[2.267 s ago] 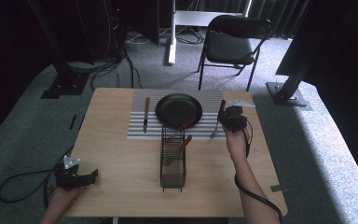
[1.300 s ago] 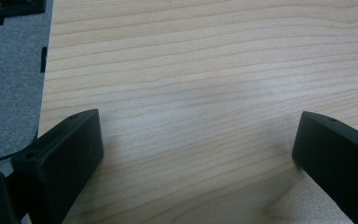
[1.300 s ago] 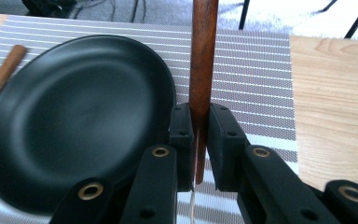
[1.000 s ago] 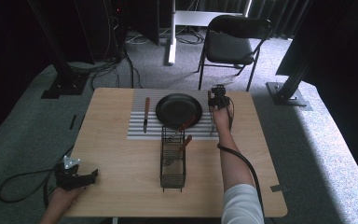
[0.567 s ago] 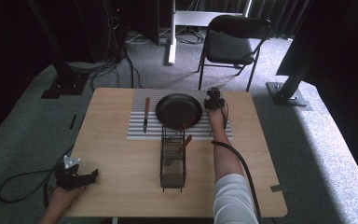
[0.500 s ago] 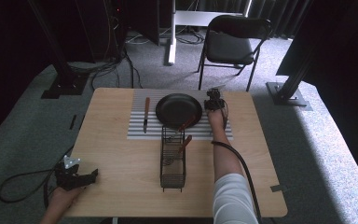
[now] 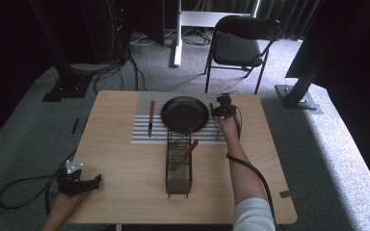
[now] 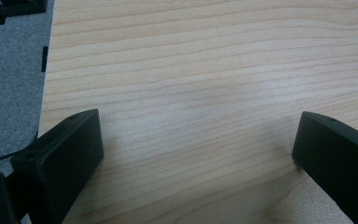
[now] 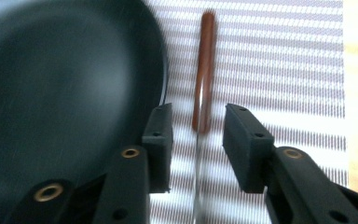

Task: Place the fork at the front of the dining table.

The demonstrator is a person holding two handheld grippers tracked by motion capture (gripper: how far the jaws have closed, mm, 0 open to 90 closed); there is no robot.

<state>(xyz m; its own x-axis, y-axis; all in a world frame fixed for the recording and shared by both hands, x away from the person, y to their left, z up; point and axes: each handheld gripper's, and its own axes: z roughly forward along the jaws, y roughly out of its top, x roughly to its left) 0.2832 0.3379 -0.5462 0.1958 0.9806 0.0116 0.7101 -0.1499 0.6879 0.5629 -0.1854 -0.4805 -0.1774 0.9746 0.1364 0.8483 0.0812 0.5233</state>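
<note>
On the wooden surface (image 7: 125, 159) lies one striped mat (image 7: 142, 130), and on it sits one black pan (image 7: 185, 113). One wire basket (image 7: 178, 166) stands near the middle of the surface, its far end at the near edge of the mat, with two brown-handled utensils (image 7: 191, 147) leaning out of that end toward the pan. One brown-handled knife (image 7: 151, 118) lies on the mat left of the pan, apart from it. Right of the pan, a second slim utensil with a brown handle (image 9: 205, 70) lies on the stripes, just beside the pan's rim; its metal shaft runs back toward the camera in the right gripper view. The right tool (image 9: 198, 142) sits low over that utensil with its jaws partly apart, one on each side of the shaft where handle meets metal; the jaws have just been opening, and the pads do not press on it. The left tool (image 8: 196, 154) rests at the near left corner of the surface, its jaws spread wide with only bare wood between them. One chair (image 7: 243, 45) stands beyond the far edge.
</note>
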